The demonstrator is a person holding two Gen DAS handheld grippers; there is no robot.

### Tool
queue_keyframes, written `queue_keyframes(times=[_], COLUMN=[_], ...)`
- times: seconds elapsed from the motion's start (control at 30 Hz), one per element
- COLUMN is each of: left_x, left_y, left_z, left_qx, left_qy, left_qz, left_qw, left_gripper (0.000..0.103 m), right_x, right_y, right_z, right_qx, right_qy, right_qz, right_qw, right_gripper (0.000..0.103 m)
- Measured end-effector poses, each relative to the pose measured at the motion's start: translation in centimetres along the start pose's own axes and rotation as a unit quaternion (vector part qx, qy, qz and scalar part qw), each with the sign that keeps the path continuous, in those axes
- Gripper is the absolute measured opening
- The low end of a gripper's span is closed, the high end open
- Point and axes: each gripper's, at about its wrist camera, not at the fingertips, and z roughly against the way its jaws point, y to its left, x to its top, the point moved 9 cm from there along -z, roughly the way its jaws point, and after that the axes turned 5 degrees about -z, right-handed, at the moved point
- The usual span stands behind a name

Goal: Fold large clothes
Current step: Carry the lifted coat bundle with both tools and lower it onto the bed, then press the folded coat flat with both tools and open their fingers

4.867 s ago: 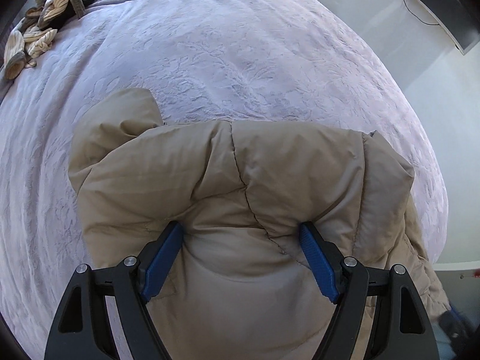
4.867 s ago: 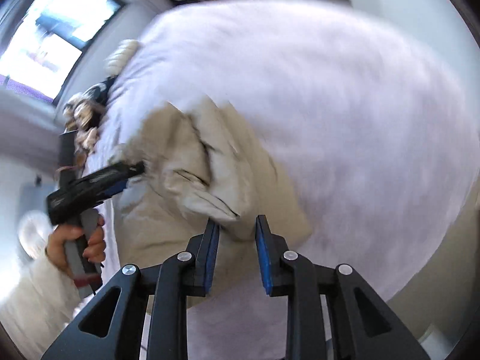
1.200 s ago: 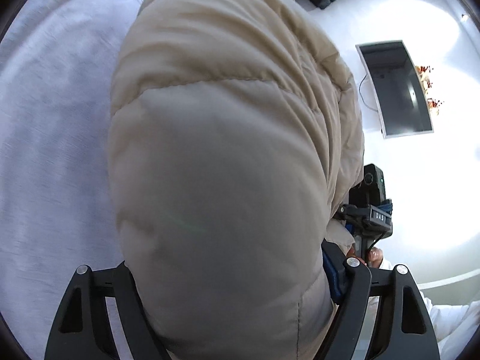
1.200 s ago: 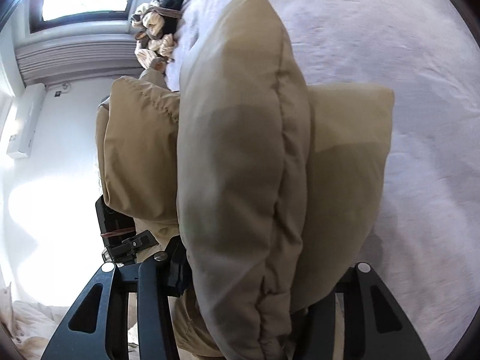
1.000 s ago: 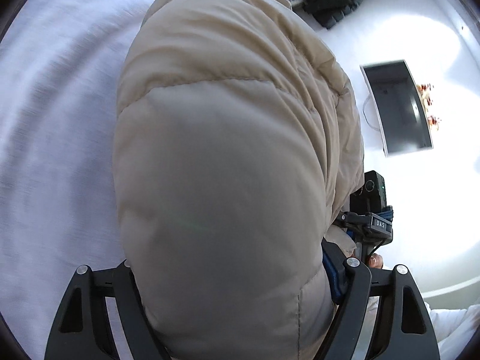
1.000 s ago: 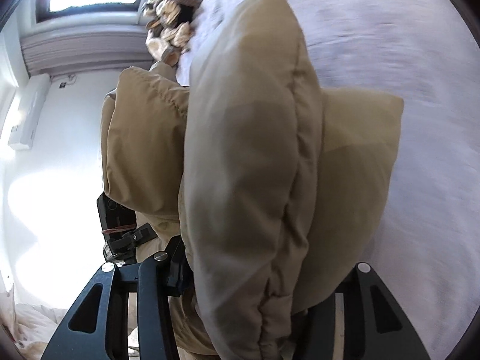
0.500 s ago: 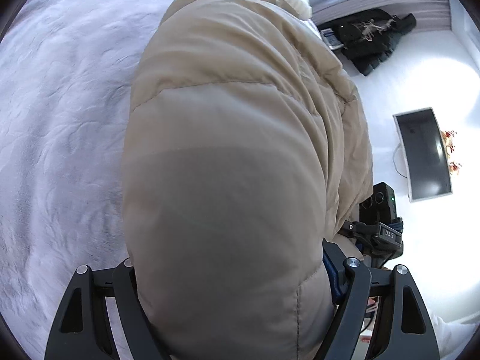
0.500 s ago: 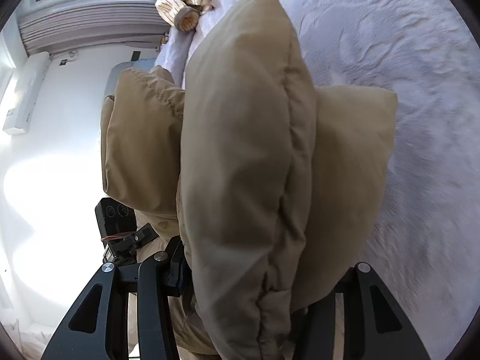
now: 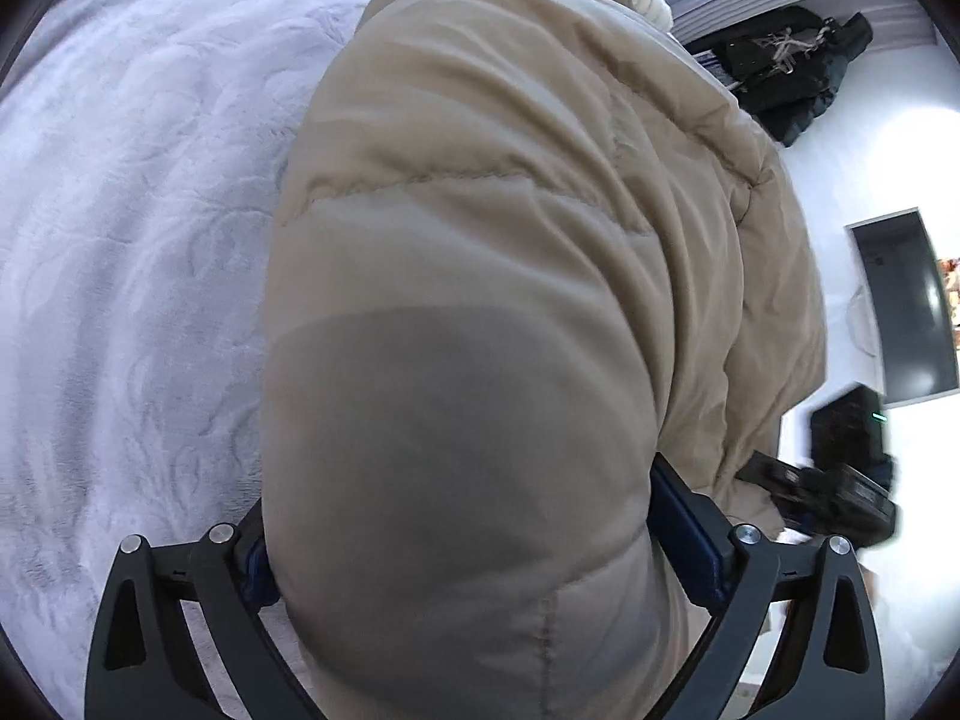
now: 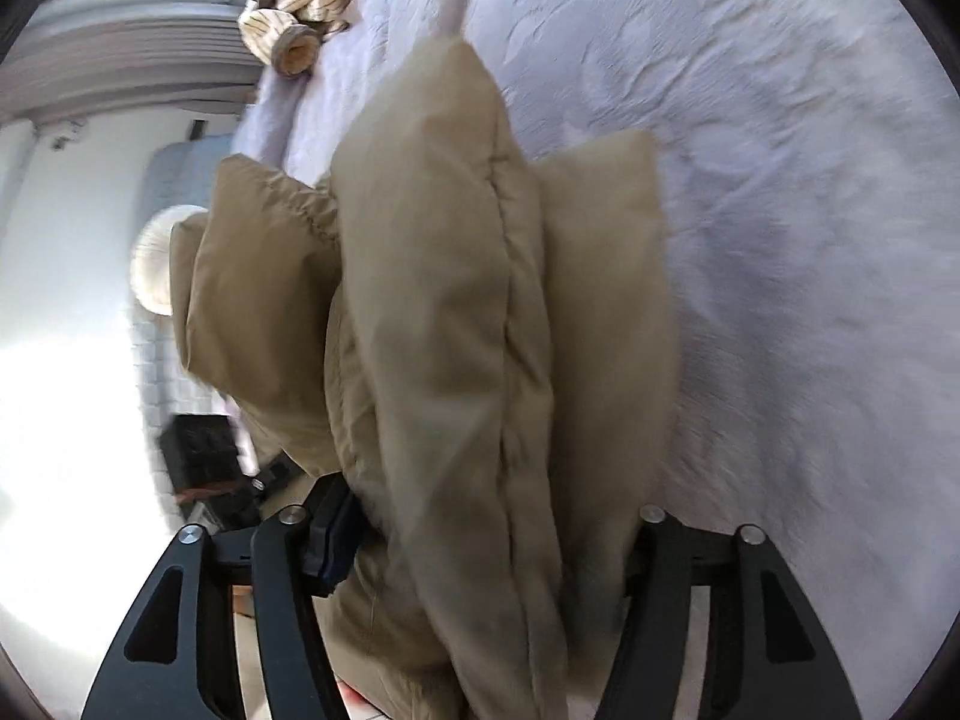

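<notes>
Grippers, left gripper (image 9: pixel 474 552) and right gripper (image 10: pixel 480 546), each clamp the folded beige jacket (image 9: pixel 510 300) wide-jawed, lifting its bulk together over the bed (image 9: pixel 132 210).

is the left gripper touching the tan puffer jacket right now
Touching. The left wrist view shows the tan puffer jacket bulging between the left gripper jaws, its padding pressed against the blue pads on both sides.

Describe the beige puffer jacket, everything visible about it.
The puffer jacket is beige, padded and quilted with stitched seams, its smooth fabric bundled into thick stacked layers. It bulges between the fingers of the left gripper and the right gripper, both clamped wide around it, over the lavender bedspread. Whether it touches the bed cannot be told.
</notes>
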Motion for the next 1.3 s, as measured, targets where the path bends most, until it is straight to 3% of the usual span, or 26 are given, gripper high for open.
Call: queue_keyframes(times=[0.13,0.23,0.3,0.37,0.43,0.6,0.77,0.9,1.03,1.13,1.3], left_x=[0.2,0.4,0.3,0.2,0.1,-0.4,-0.5,-3.8,-6.9,-9.0,-9.4], left_y=[-0.9,-2.1,-2.3,-2.8,-3.9,-4.4,-4.8,-4.3,-5.6,-5.1,-5.0], left_z=[0.2,0.4,0.8,1.1,1.5,3.1,6.3,9.2,8.5,6.3,5.6], left_qx=[0.029,0.055,0.069,0.081,0.091,0.117,0.135,0.134,0.144,0.147,0.147], left_qy=[-0.006,-0.01,-0.013,-0.015,-0.018,-0.023,-0.051,-0.072,-0.083,-0.058,-0.056], left_qz=[-0.003,-0.008,-0.011,-0.014,-0.016,-0.018,-0.019,-0.015,-0.037,-0.044,-0.028], left_qw=[0.9995,0.9984,0.9975,0.9965,0.9955,0.9927,0.9894,0.9883,0.9854,0.9864,0.9872], left_gripper=[0.1,0.1,0.1,0.1,0.1,0.1,0.1,0.1,0.1,0.1,0.1], right_x=[-1.4,-2.7,-3.9,-5.2,-6.7,-10.0,-11.0,-10.6,-10.5,-10.5,-10.6], right_y=[0.3,2.0,3.3,5.3,6.6,3.1,-0.3,-2.5,-4.0,-3.9,-2.0], right_z=[3.7,6.2,7.3,7.3,6.8,4.2,2.8,1.3,0.5,1.0,4.6], right_qx=[-0.089,-0.131,-0.15,-0.167,-0.188,-0.243,-0.254,-0.258,-0.245,-0.241,-0.249], right_qy=[-0.043,-0.076,-0.098,-0.104,-0.106,-0.07,-0.05,-0.048,-0.05,-0.044,-0.046], right_qz=[0.035,0.071,0.099,0.127,0.162,0.18,0.148,0.133,0.116,0.113,0.117], right_qw=[0.994,0.986,0.979,0.972,0.963,0.951,0.954,0.956,0.961,0.963,0.96], right_gripper=[0.07,0.07,0.062,0.03,0.023,0.02,0.02,0.018,0.018,0.018,0.019])
